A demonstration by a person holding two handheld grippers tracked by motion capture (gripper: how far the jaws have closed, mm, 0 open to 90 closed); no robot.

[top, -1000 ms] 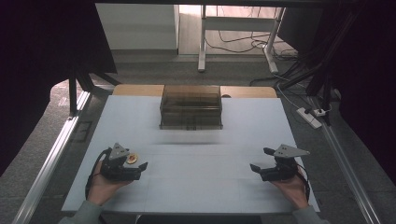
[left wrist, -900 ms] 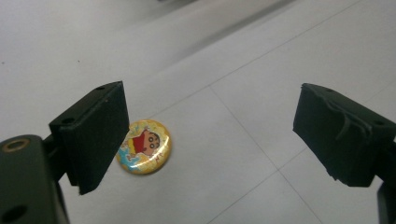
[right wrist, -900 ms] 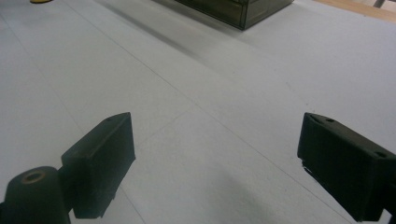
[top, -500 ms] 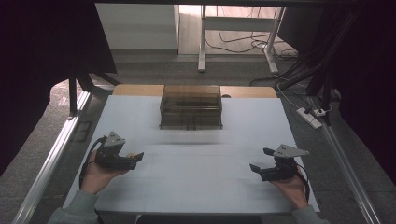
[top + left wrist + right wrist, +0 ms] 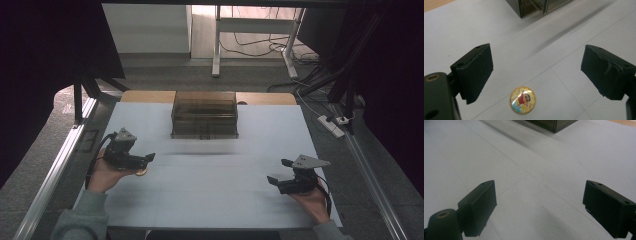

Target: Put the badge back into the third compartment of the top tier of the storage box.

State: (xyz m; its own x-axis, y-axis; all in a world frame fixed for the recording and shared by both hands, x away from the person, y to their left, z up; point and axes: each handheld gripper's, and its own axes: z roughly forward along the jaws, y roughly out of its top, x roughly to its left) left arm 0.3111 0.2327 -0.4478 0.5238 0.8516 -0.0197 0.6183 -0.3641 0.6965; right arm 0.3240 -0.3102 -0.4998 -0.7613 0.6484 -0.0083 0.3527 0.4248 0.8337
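The high view is dim and soft: its corners and both sides sink into near-black, while the white surface [image 5: 210, 195] stays pale and evenly lit. The brightest patch is the floor at the top centre of the frame. A faint streaked shadow lies below the dark box [image 5: 204, 114]. In the left gripper view the round badge [image 5: 522, 100] is sharp with a slight sheen. In both gripper views, the box at the top edge is softly out of focus.
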